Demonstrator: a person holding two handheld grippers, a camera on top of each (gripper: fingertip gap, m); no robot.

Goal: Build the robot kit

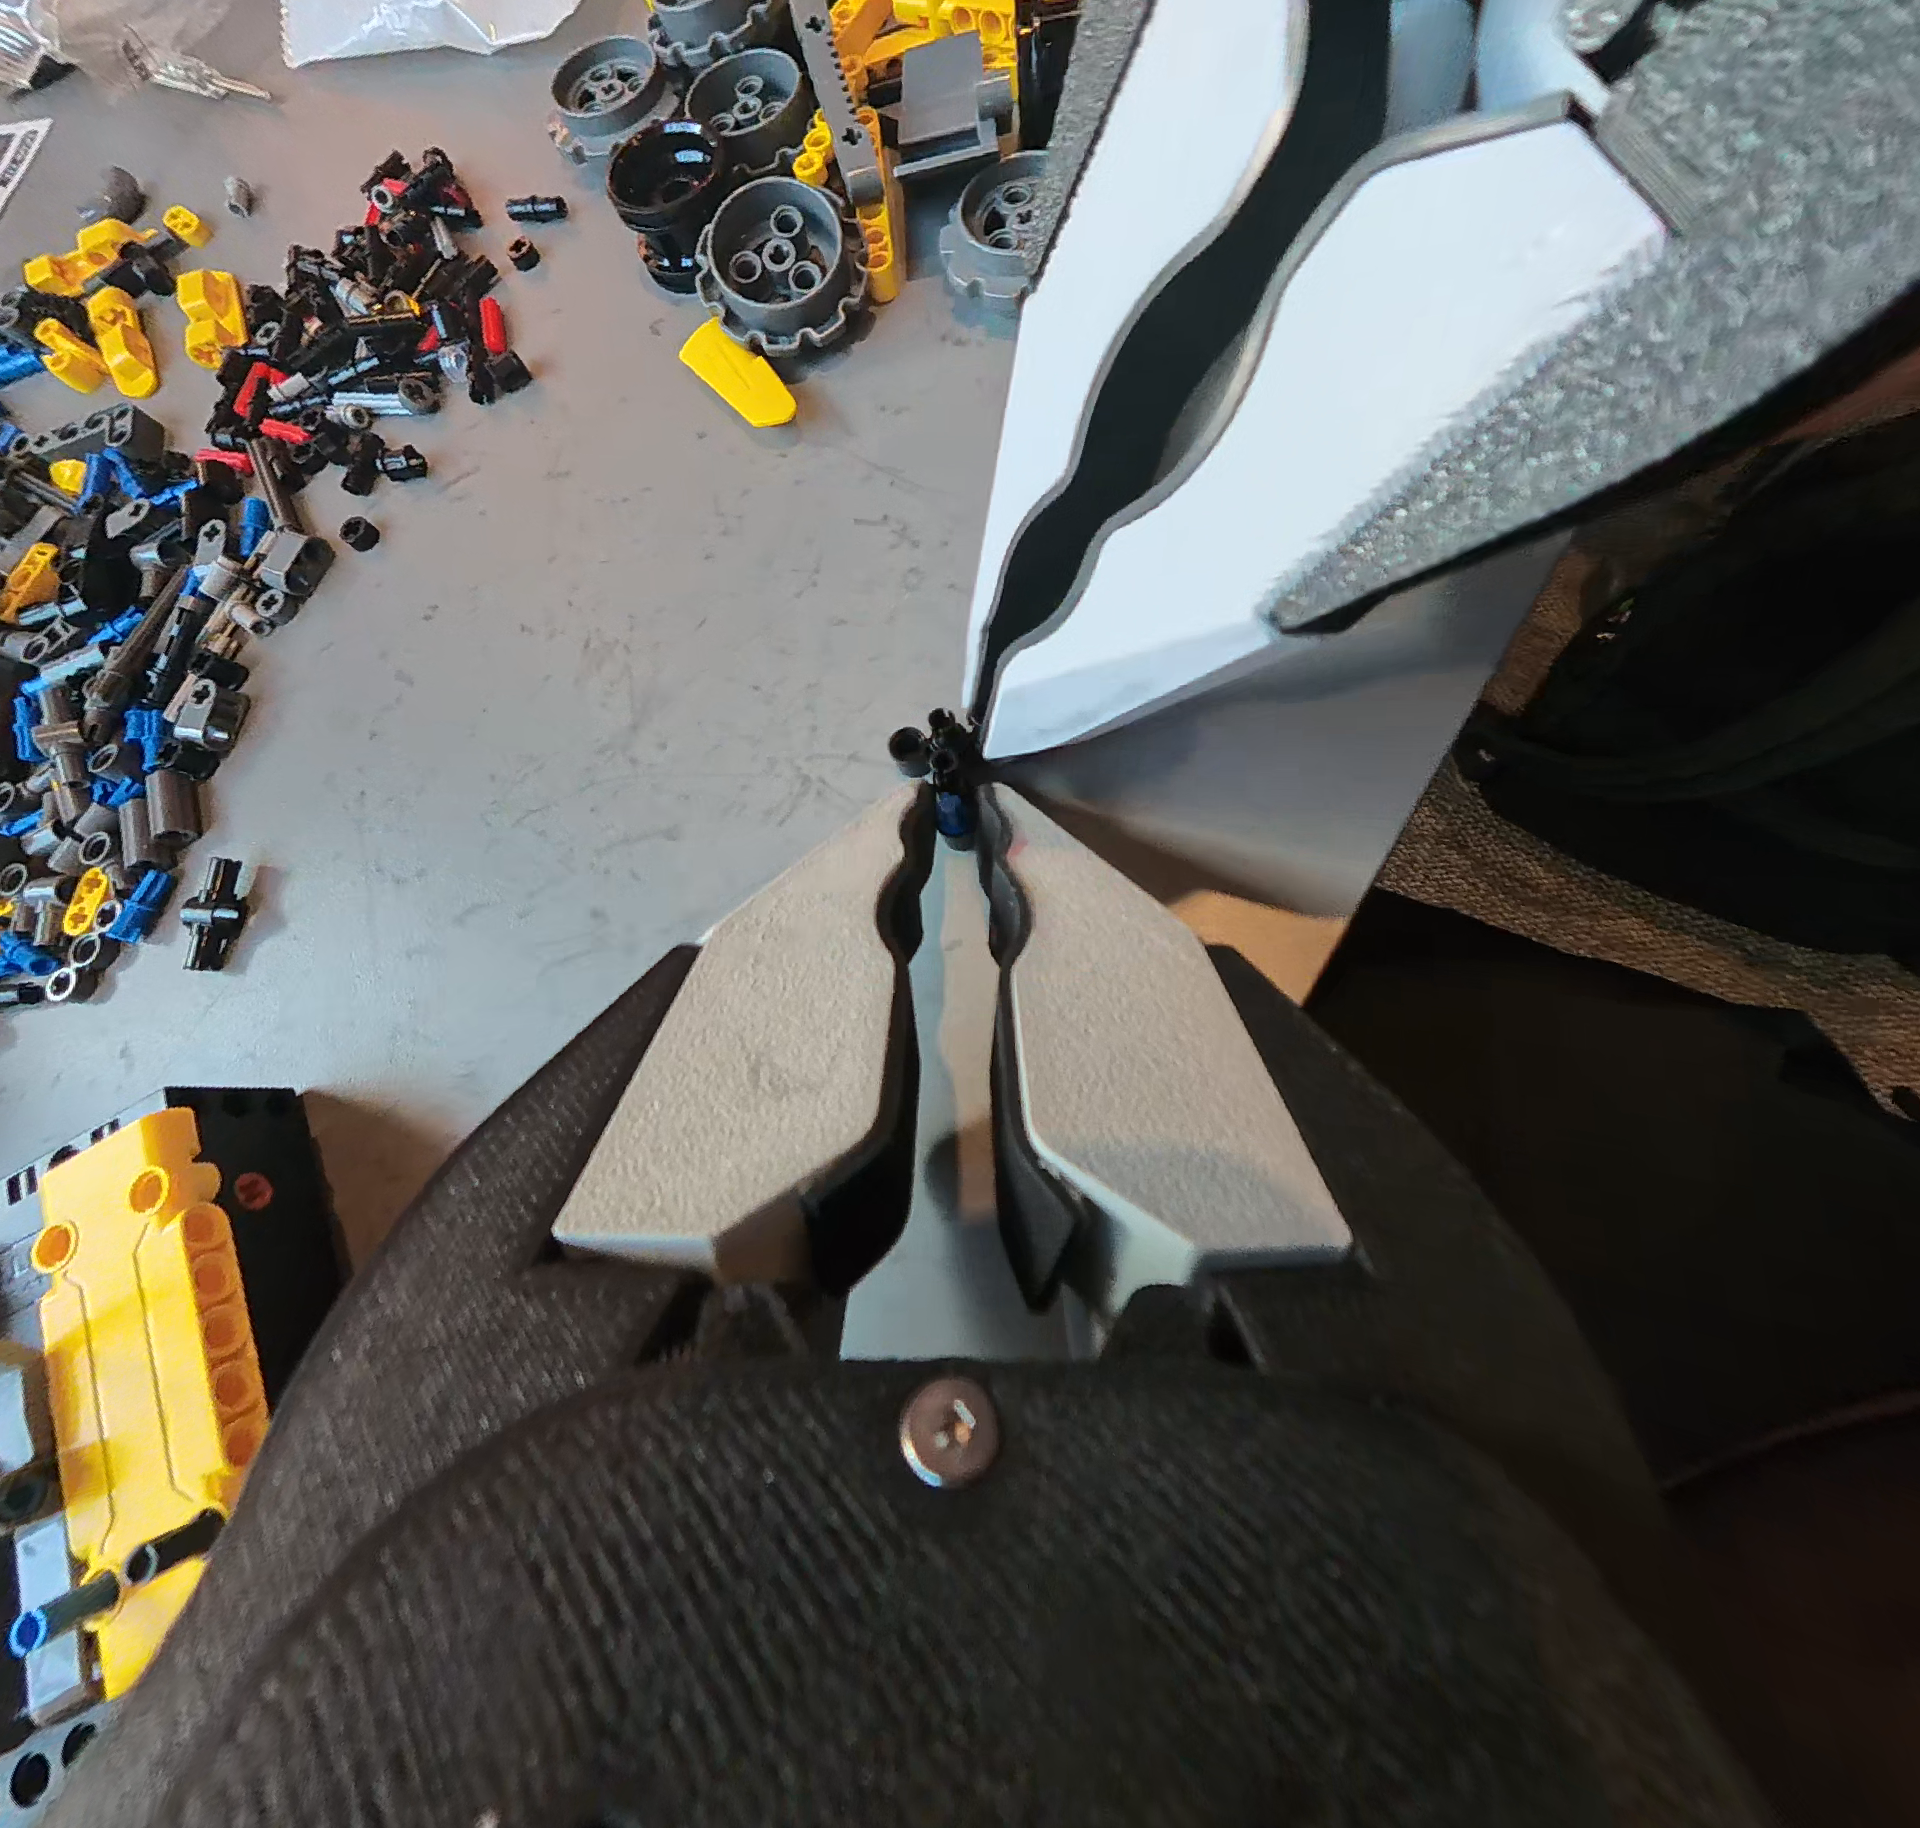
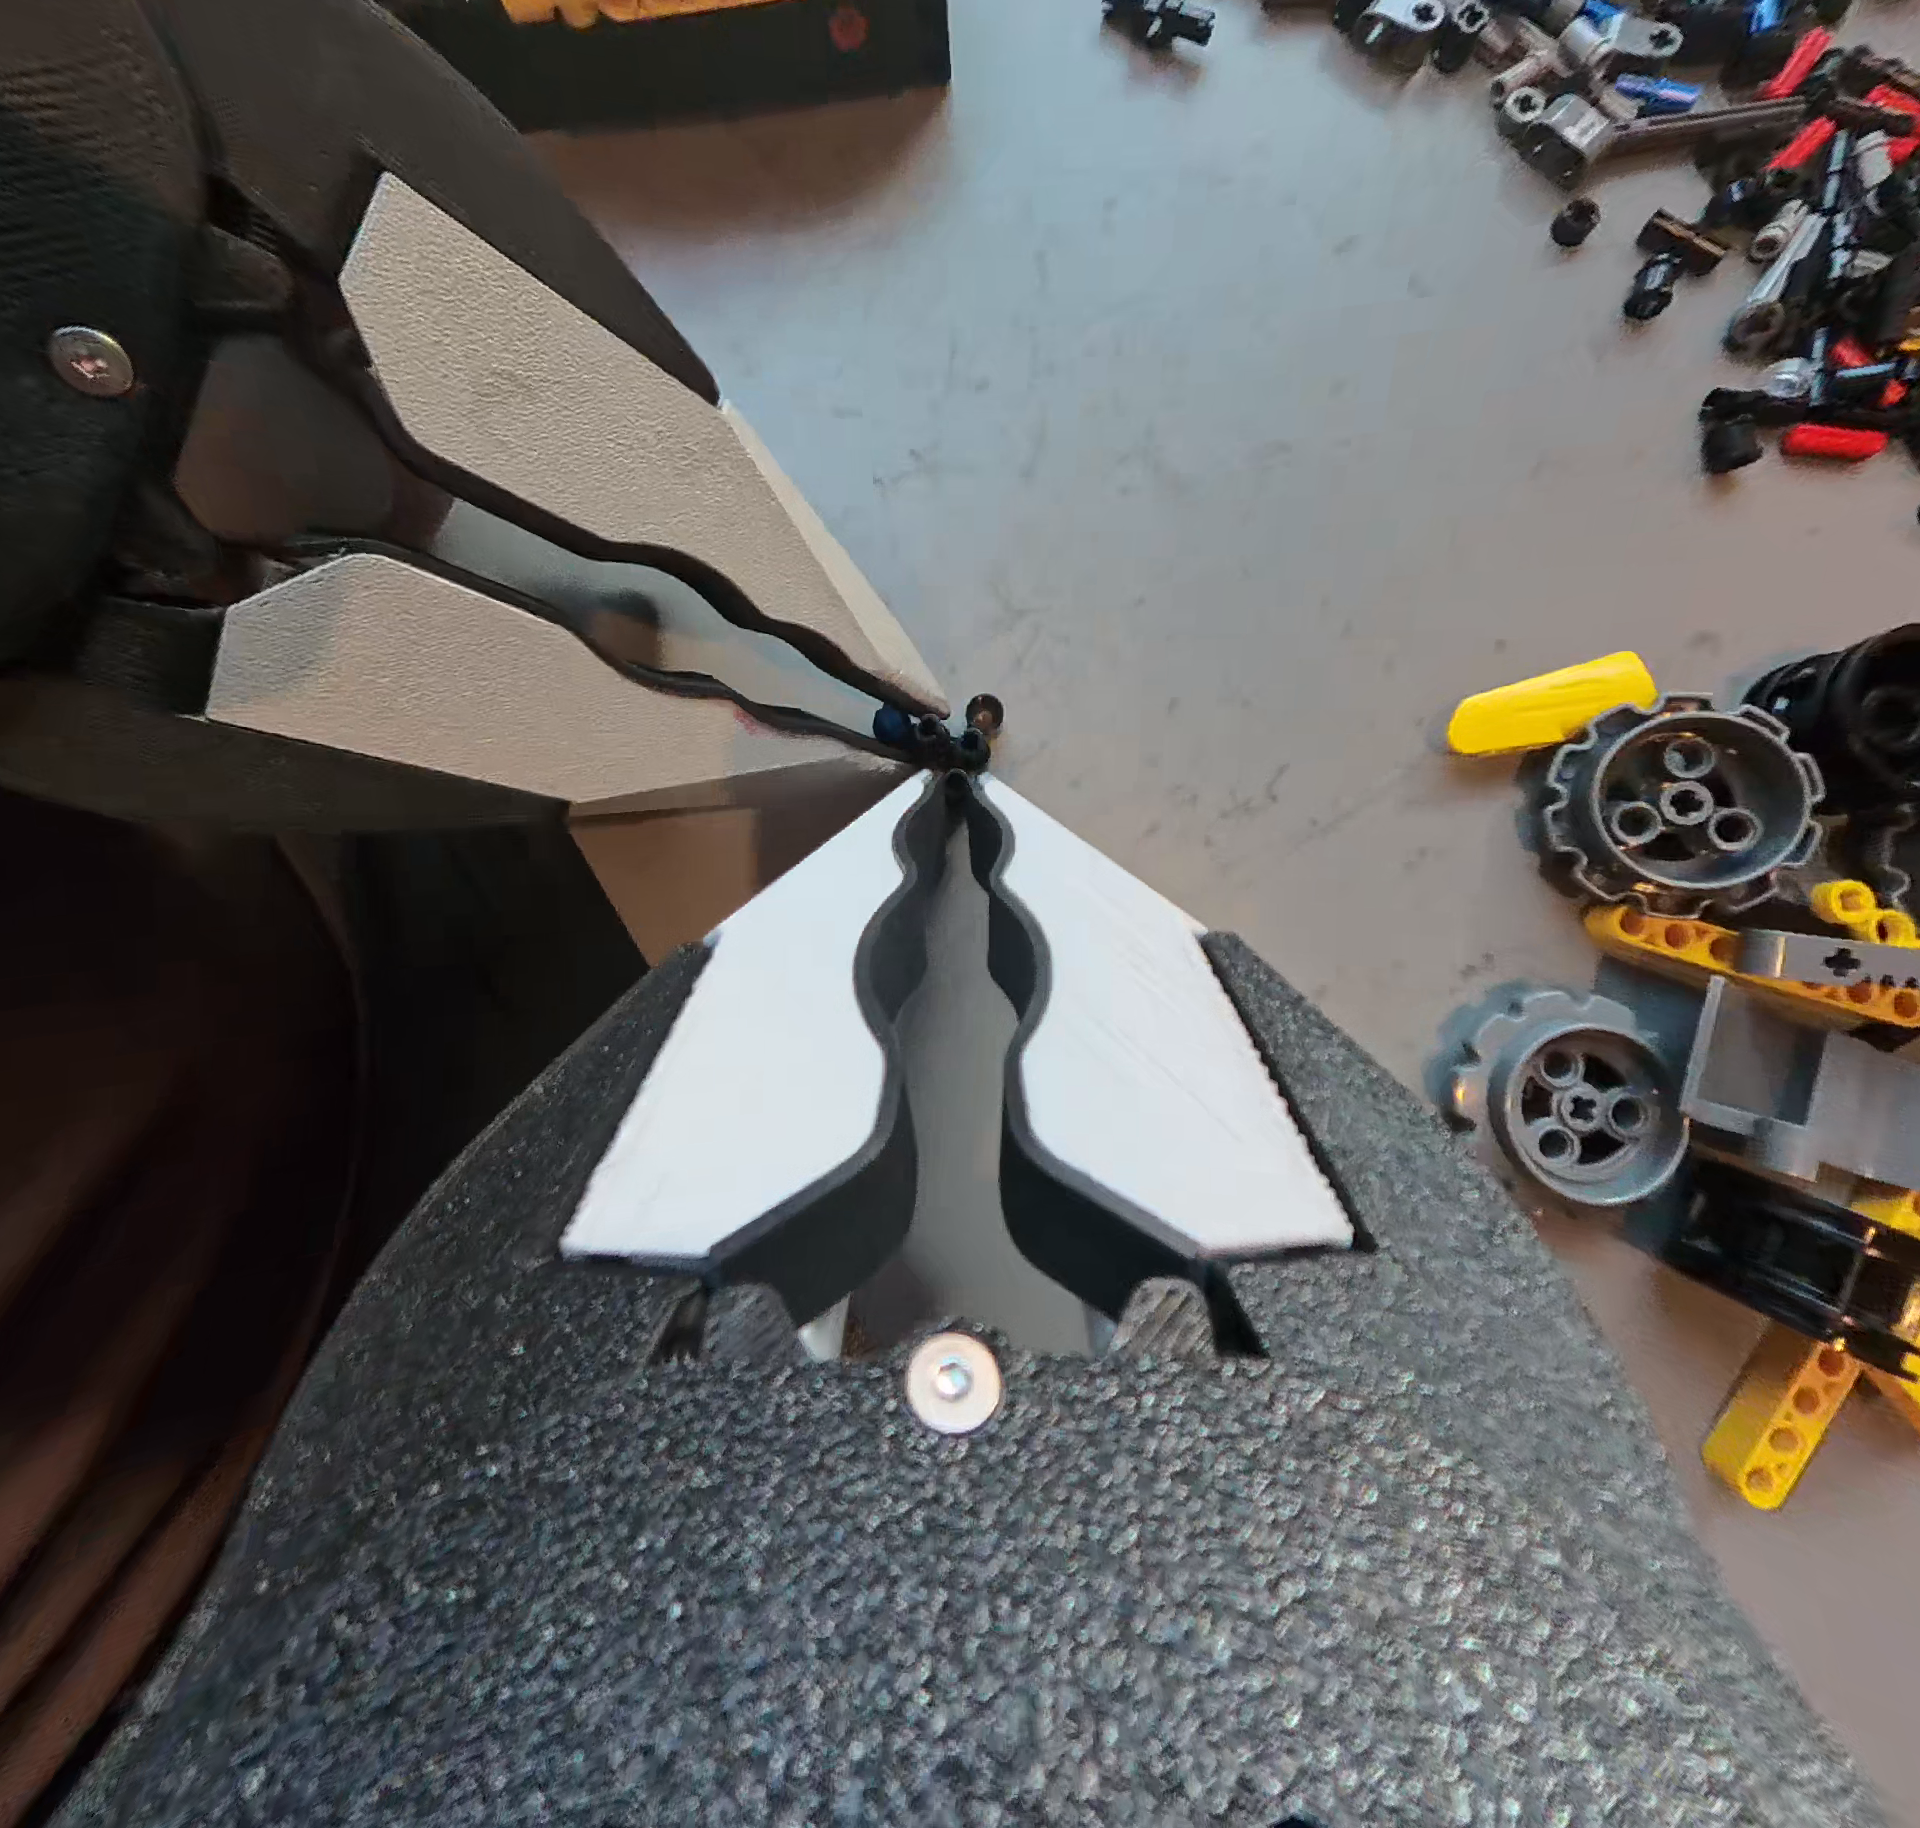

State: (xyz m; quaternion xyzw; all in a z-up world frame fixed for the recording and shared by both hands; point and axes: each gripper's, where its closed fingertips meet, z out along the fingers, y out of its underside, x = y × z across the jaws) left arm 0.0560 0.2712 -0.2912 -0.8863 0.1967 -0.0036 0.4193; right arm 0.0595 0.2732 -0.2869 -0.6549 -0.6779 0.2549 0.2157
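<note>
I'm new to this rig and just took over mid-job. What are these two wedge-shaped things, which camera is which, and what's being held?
Each wedge is a hand-held two-finger tool with a camera looking along its fingers. One picture looks along the left tool, the other along the right tool. Their tips meet over a grey table. Both are shut on a small black connector cluster with a blue pin attached. On the table: a pile of small pins, grey wheels, a yellow part-built model and a yellow panel.

left hand-held gripper [image 1: 961, 822]: grey fingers, black body, screw | right hand-held gripper [image 2: 954, 791]: seemingly white
</note>
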